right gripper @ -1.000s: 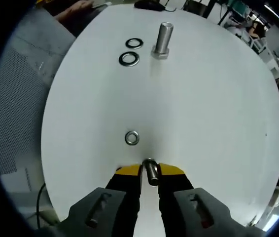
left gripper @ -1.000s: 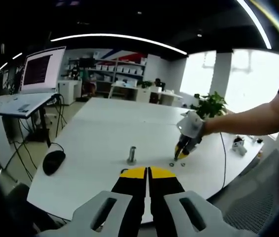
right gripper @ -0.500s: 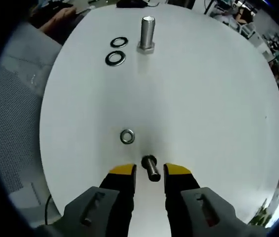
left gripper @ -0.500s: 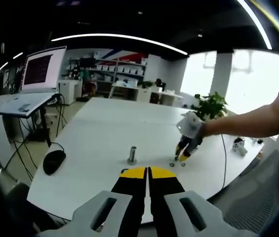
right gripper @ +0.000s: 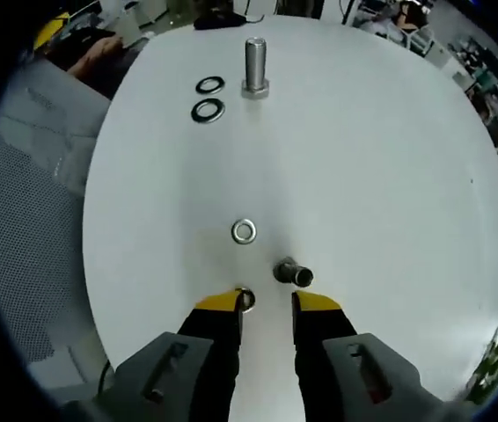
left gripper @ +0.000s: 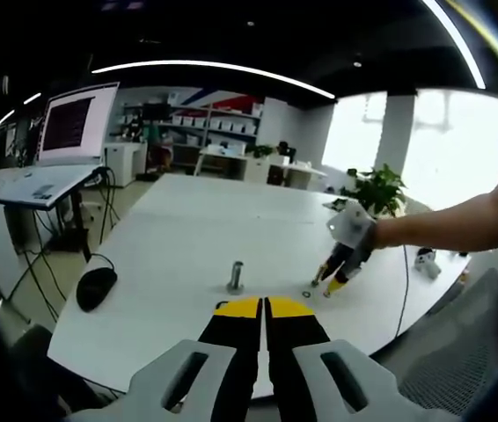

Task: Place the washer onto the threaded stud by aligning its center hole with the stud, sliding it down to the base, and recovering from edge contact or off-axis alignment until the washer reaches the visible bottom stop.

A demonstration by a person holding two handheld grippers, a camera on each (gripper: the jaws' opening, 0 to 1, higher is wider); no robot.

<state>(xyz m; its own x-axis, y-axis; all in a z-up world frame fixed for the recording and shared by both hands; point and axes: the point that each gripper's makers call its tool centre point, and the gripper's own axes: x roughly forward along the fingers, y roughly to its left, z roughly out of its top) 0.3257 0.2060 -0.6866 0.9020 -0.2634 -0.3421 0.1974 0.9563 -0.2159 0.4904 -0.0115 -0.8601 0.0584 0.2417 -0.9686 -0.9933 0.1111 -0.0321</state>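
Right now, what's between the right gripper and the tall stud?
In the right gripper view: a washer and a short bolt, then bare table up to the stud.

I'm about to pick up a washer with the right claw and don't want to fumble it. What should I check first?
1. Right claw open, nothing between the jaws: ok.
2. Washer within reach, lying by one jaw tip: ok. Whether it touches the tip: cannot tell.
3. Stud upright on the table, top free: ok.
4. Washer already on the stud: not ok, none there.
5. Space around the claw: not ok, a bolt lies close ahead of the other tip.
6. Left claw shut, empty, short of the stud: ok.
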